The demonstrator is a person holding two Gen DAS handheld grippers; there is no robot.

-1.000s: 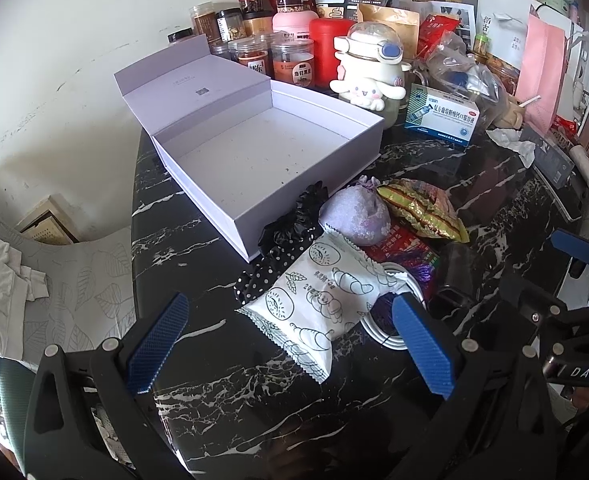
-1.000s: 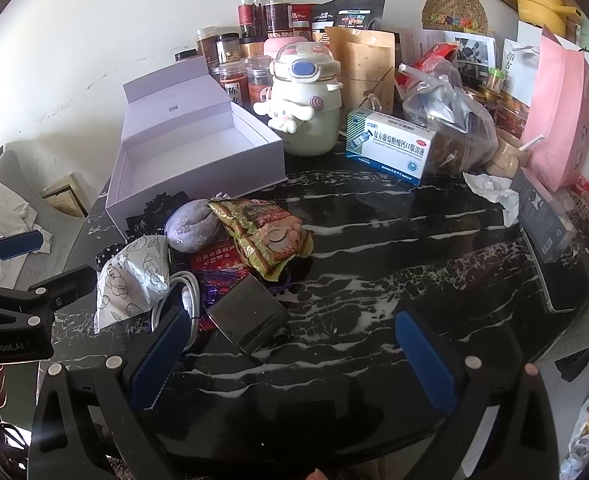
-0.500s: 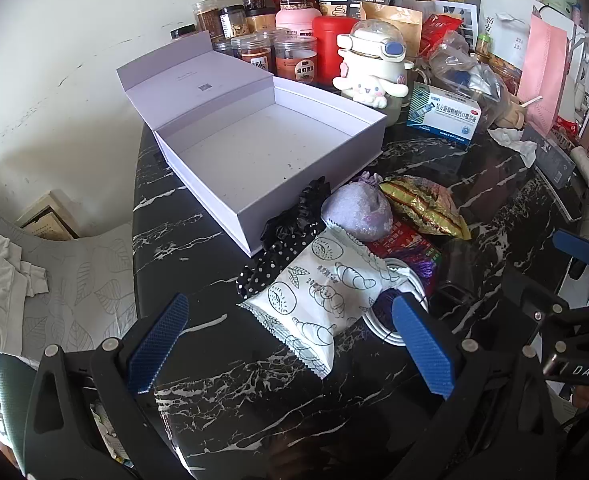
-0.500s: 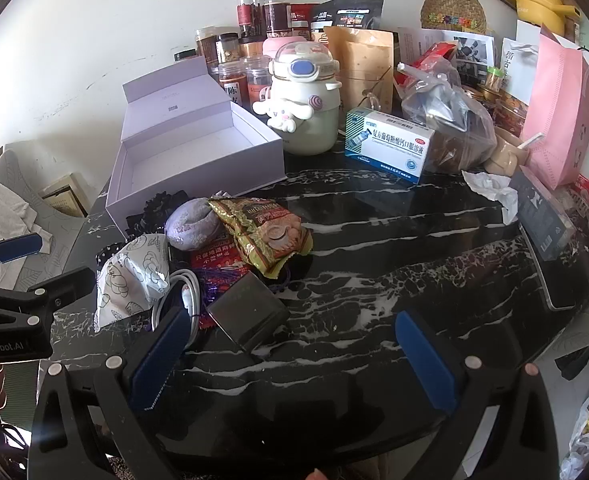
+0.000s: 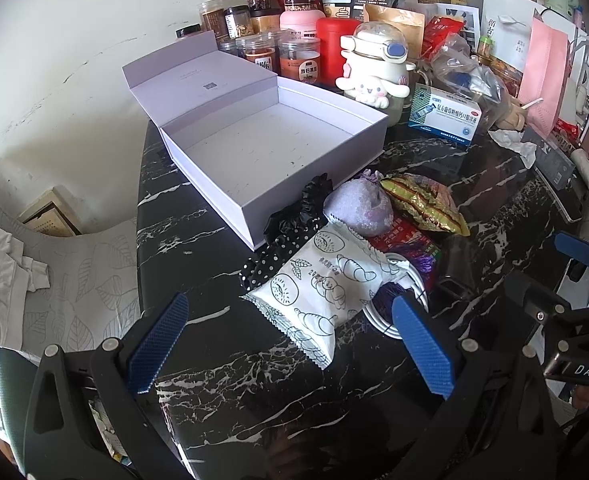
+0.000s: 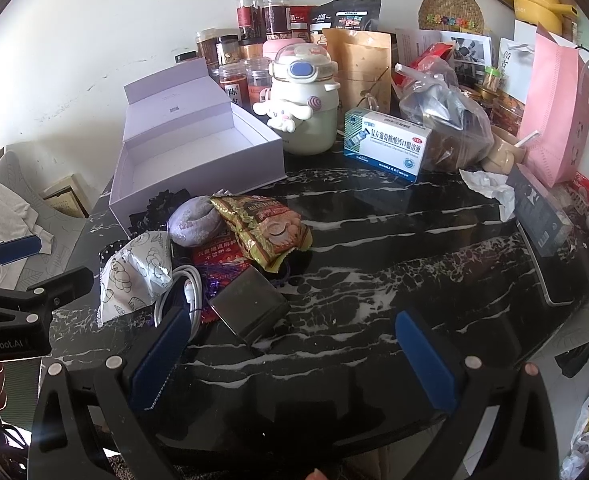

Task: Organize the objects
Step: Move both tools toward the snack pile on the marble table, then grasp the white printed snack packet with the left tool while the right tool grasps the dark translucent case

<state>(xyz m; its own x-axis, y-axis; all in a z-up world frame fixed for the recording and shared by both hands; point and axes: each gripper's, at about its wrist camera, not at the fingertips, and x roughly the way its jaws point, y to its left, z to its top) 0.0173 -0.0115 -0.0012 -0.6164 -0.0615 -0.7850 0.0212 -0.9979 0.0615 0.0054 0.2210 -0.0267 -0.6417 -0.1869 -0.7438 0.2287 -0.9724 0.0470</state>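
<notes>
An open, empty lavender box stands on the black marble table. In front of it lies a pile: white snack packet, purple pouch, gold snack bag, black scrunchie, white cable, dark small box. My left gripper is open and empty just short of the white packet. My right gripper is open and empty, near the dark small box.
Jars, a Cinnamoroll bottle, a medicine carton, plastic bags, a pink bag and a tablet crowd the back and right. A cloth-covered seat lies left of the table edge.
The left gripper has drifted slightly, so the scene sits a little lower and rightward in its view. The right gripper has barely moved. Both stay open.
</notes>
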